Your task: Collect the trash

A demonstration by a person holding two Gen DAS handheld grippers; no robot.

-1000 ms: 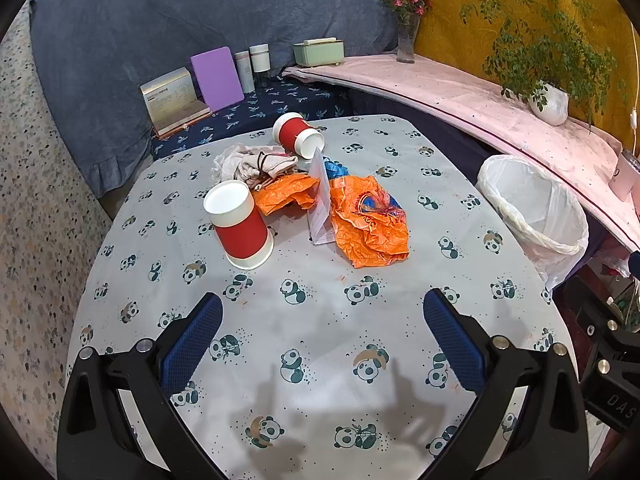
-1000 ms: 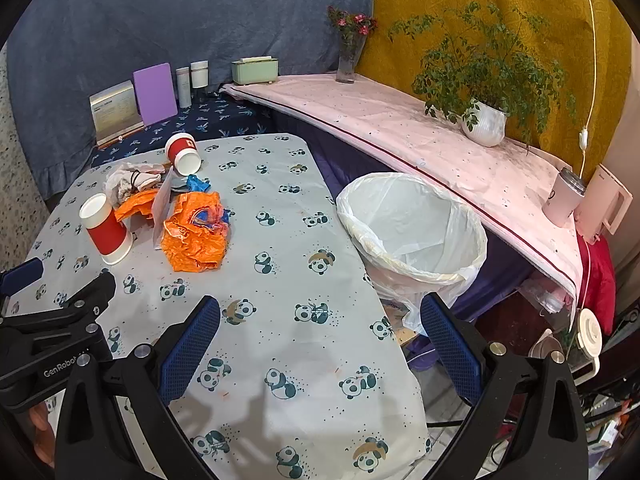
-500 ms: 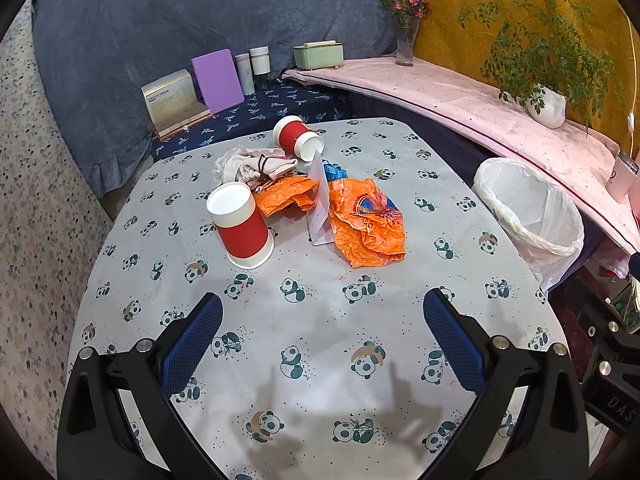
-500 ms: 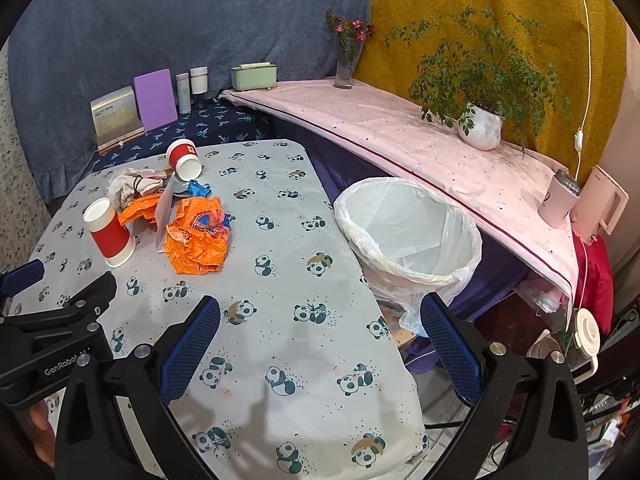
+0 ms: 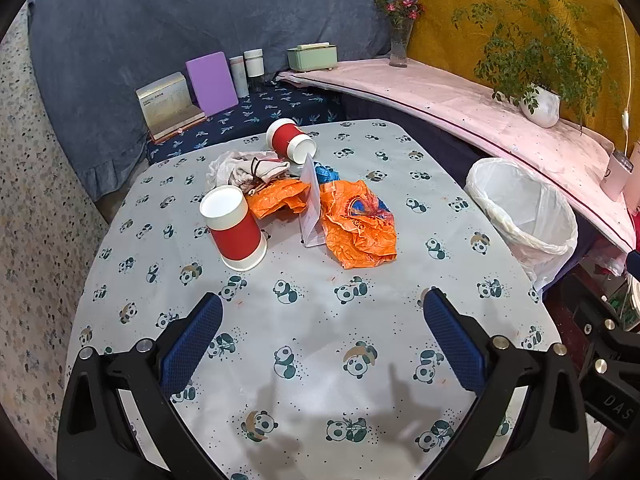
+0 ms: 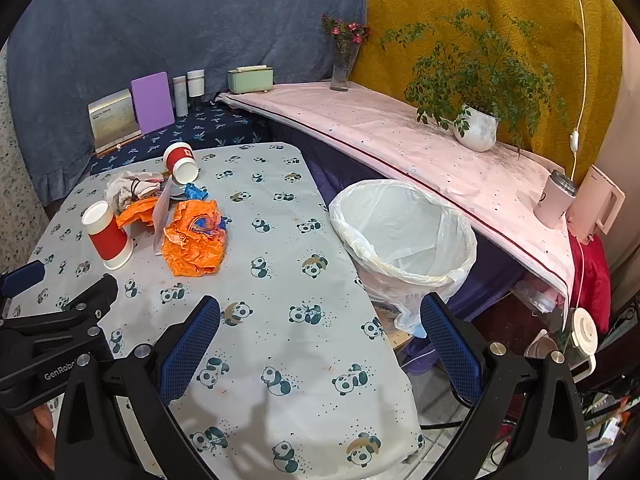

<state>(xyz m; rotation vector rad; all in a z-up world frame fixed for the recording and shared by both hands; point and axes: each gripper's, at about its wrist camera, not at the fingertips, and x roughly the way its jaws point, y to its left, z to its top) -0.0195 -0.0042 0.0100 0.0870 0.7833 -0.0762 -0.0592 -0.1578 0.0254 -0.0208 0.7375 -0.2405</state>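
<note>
Trash lies in a heap on the panda tablecloth (image 5: 304, 344): an upside-down red paper cup (image 5: 234, 228), a red cup on its side (image 5: 289, 141), a crumpled orange bag (image 5: 358, 224), a second orange wrapper (image 5: 276, 198), a folded white paper (image 5: 312, 208), a blue scrap (image 5: 326, 172) and beige crumpled cloth (image 5: 248, 170). A white-lined bin (image 6: 404, 232) stands off the table's right edge. My left gripper (image 5: 320, 336) is open and empty over the near table, well short of the heap. My right gripper (image 6: 318, 340) is open and empty above the table's right edge, near the bin.
A pink shelf (image 6: 400, 136) runs behind the bin with a potted plant (image 6: 476, 128), a flower vase (image 6: 344, 68), a mug (image 6: 554, 200) and a green box (image 6: 250, 78). Books (image 5: 168, 104), a purple board (image 5: 212, 82) and bottles stand at the back.
Both grippers have drawn back and risen slightly, so the heap and bin look a little farther away. Nothing on the table has moved.
</note>
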